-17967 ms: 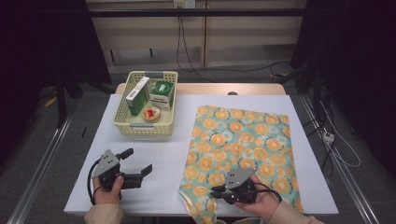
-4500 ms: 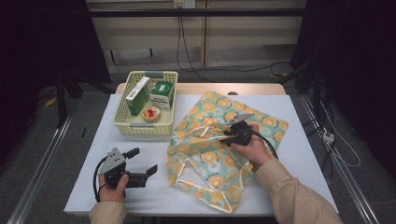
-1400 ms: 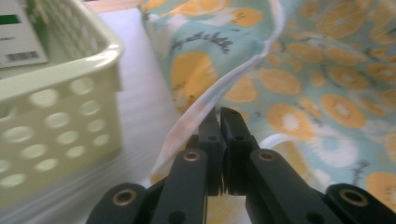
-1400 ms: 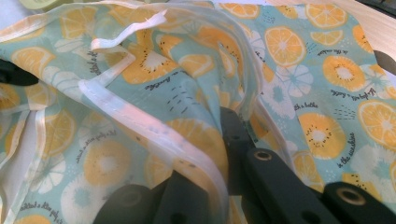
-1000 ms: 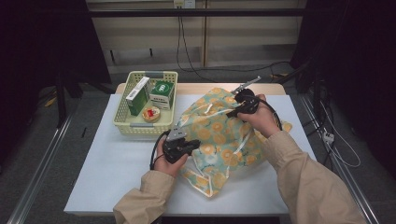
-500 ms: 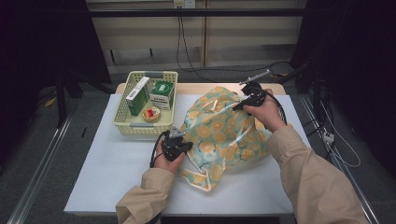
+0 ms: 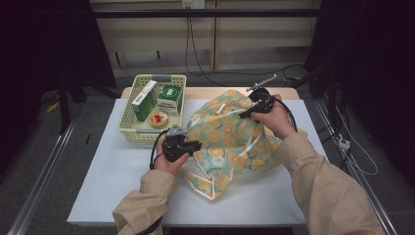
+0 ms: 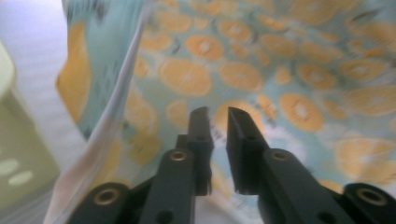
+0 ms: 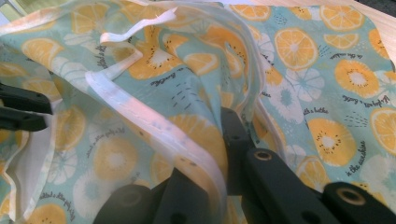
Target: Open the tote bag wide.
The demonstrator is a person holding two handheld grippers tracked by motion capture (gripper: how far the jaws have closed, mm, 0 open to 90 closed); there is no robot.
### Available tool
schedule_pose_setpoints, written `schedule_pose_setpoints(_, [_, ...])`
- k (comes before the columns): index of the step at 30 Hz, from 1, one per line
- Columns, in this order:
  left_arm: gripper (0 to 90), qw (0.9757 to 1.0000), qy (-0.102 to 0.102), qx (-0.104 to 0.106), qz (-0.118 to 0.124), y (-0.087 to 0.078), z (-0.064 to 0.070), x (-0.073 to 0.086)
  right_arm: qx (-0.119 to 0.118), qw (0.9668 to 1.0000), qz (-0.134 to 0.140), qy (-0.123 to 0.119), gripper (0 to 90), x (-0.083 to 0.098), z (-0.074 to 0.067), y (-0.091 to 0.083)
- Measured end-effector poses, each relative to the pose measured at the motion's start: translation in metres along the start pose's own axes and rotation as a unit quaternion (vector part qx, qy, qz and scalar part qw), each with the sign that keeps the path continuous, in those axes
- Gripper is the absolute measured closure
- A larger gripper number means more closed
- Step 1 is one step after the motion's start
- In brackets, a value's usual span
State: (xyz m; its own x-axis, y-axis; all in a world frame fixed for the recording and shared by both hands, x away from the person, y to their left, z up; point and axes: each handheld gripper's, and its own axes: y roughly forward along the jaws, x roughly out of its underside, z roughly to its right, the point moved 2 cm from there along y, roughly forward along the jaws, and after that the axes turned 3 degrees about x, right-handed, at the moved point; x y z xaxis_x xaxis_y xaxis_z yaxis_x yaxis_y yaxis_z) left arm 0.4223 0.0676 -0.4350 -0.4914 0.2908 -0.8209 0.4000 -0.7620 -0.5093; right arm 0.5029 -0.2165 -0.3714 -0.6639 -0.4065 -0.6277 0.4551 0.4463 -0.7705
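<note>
In the high view, the bag (image 7: 230, 142) lies half raised at mid tabletop (image 7: 112, 181) beside the basket (image 7: 128, 126), the left gripper (image 7: 195, 145) at its near-left edge and the right gripper (image 7: 247, 112) lifting its far rim. In the left gripper view, the fingers (image 8: 240, 140) have just been opening, slightly apart, nothing between them, before the bag's cloth. In the right gripper view, the fingers (image 9: 233, 135) are clenched on the bag's white-edged rim (image 9: 140, 126).
</note>
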Motion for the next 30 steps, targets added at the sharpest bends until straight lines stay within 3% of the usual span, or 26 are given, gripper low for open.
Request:
schedule_pose_setpoints(4, [54.6, 0.9998, 0.006, 0.006, 0.02, -0.017, 0.005, -0.017, -0.001, 1.0, -0.001, 0.001, 90.0, 0.0, -0.001, 0.001])
schedule_pose_setpoints(6, [39.7, 0.9996, 0.004, 0.014, 0.023, -0.024, 0.004, -0.025, -0.001, 1.0, 0.0, 0.002, 90.0, 0.0, -0.001, 0.001])
schedule_pose_setpoints(8, [33.4, 0.9995, 0.002, 0.021, 0.024, -0.03, 0.002, -0.032, -0.001, 1.0, -0.001, 0.0, 90.0, 0.0, -0.002, 0.001])
schedule_pose_setpoints(11, [23.4, 0.9996, 0.014, 0.007, 0.025, -0.038, -0.003, -0.041, -0.002, 1.0, -0.002, -0.002, 90.0, 0.0, -0.005, 0.0])
schedule_pose_setpoints(16, [14.9, 0.9996, 0.013, -0.009, 0.025, -0.048, -0.015, -0.051, -0.005, 1.0, -0.001, -0.004, 90.0, 0.0, -0.006, 0.0])
schedule_pose_setpoints(24, [9.6, 0.9994, 0.017, -0.023, 0.02, -0.057, -0.045, -0.062, -0.007, 1.0, 0.006, -0.001, 90.0, 0.001, -0.004, -0.005])
schedule_pose_setpoints(30, [8.5, 0.9984, 0.026, -0.049, 0.012, -0.062, -0.071, -0.07, -0.009, 0.9999, 0.006, 0.001, 90.0, 0.004, -0.003, -0.005])
